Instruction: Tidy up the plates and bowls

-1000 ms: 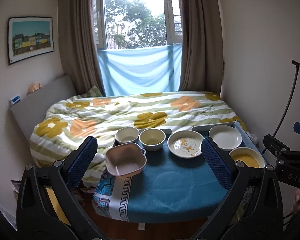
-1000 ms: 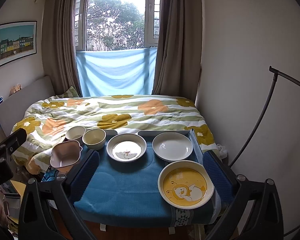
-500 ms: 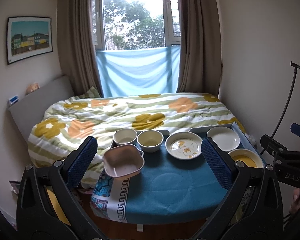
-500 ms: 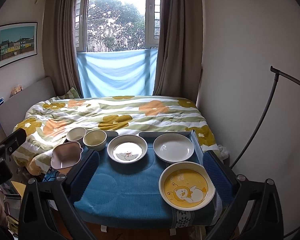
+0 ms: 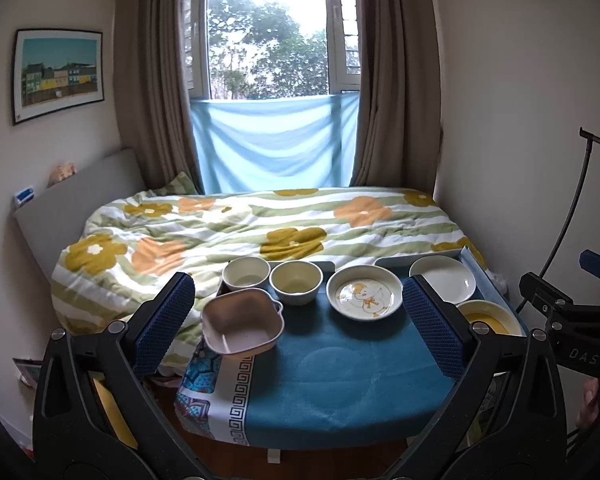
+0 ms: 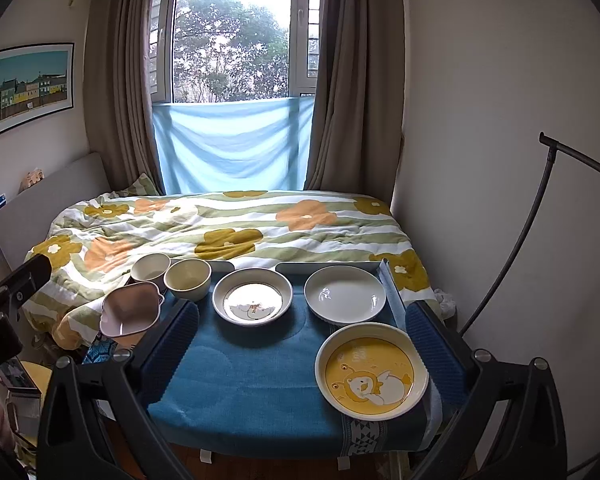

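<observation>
A small table (image 6: 236, 380) stands at the foot of a bed (image 6: 220, 224), draped in a teal cloth (image 5: 340, 376) with a patterned white border on its left end. On it sit six pieces of crockery. Along the far edge, left to right, are a white bowl (image 5: 245, 273), a cream bowl (image 5: 296, 281) touching it, a shallow duck plate (image 5: 364, 293) and a plain white plate (image 6: 345, 290). A pink square bowl with small handles (image 5: 242, 325) stands at the front left, overhanging the table's left edge. A yellow bear plate (image 6: 371, 371) lies at the front right corner, just in front of the white plate.

The bed carries a striped quilt with orange and mustard flowers. Behind it a window (image 6: 230, 36) shows trees, flanked by brown curtains (image 6: 356, 92), with a light blue sheet (image 6: 228, 144) hung across its lower part. A framed picture of coloured houses (image 5: 58, 74) hangs on the left wall, and a dark curved stand (image 6: 540, 216) rises at the right.

The left hand-held gripper (image 5: 300, 320) hovers before the table, its blue pads spread wide with nothing between them. The right hand-held gripper (image 6: 298, 344) is likewise spread and empty, well short of the dishes.
</observation>
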A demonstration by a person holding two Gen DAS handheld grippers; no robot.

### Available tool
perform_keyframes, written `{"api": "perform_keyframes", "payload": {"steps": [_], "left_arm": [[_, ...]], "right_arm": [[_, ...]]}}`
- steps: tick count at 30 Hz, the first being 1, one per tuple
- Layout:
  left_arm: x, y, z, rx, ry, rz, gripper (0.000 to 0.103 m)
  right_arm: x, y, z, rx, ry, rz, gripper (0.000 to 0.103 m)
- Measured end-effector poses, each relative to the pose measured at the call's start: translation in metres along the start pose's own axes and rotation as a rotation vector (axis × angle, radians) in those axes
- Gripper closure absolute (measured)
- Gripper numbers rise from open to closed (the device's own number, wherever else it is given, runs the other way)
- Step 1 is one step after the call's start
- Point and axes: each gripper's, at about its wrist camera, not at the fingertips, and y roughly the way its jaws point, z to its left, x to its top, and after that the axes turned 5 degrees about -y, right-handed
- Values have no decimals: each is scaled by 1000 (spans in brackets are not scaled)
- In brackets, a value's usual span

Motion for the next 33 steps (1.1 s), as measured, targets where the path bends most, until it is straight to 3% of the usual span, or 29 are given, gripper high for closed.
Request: {"api": "perform_keyframes", "payload": {"steps": [33], "left_arm": [[1, 4, 8, 13, -16, 21, 0]], "right_arm": [[1, 1, 1, 2, 0, 1, 0]]}}
